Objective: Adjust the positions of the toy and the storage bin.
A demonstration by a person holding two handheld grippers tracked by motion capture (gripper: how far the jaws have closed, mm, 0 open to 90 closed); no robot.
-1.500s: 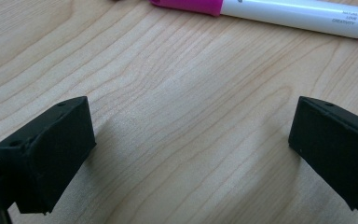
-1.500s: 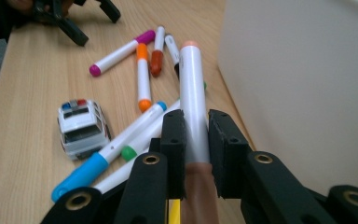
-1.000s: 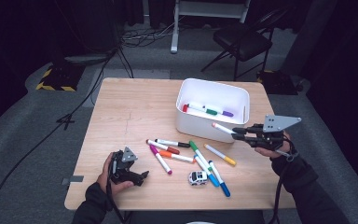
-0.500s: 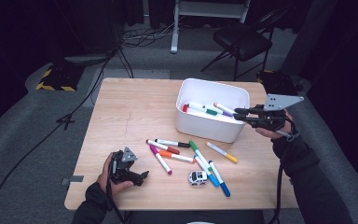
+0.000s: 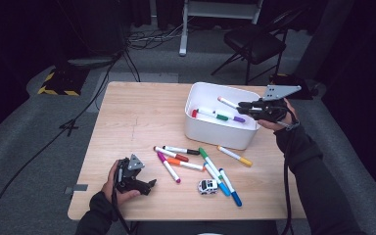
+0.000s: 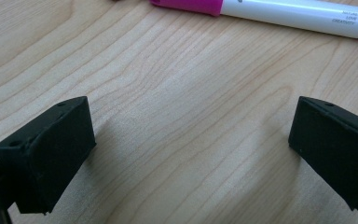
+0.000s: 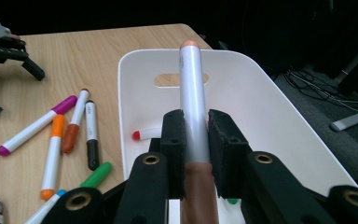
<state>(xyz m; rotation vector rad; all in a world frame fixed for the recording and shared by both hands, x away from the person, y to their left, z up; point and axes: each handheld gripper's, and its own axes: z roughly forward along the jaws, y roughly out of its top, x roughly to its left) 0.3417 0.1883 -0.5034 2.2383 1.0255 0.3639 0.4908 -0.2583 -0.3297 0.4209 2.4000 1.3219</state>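
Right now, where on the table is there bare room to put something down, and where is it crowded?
The far left of the table is bare, from the left edge across to the white bin. The near right corner, beyond the blue marker, is also free. It is crowded in front of the bin, where the loose markers and toy car lie.

white bin [image 5: 215,132], brown-capped marker [image 7: 190,93] (white barrel), black jaws.
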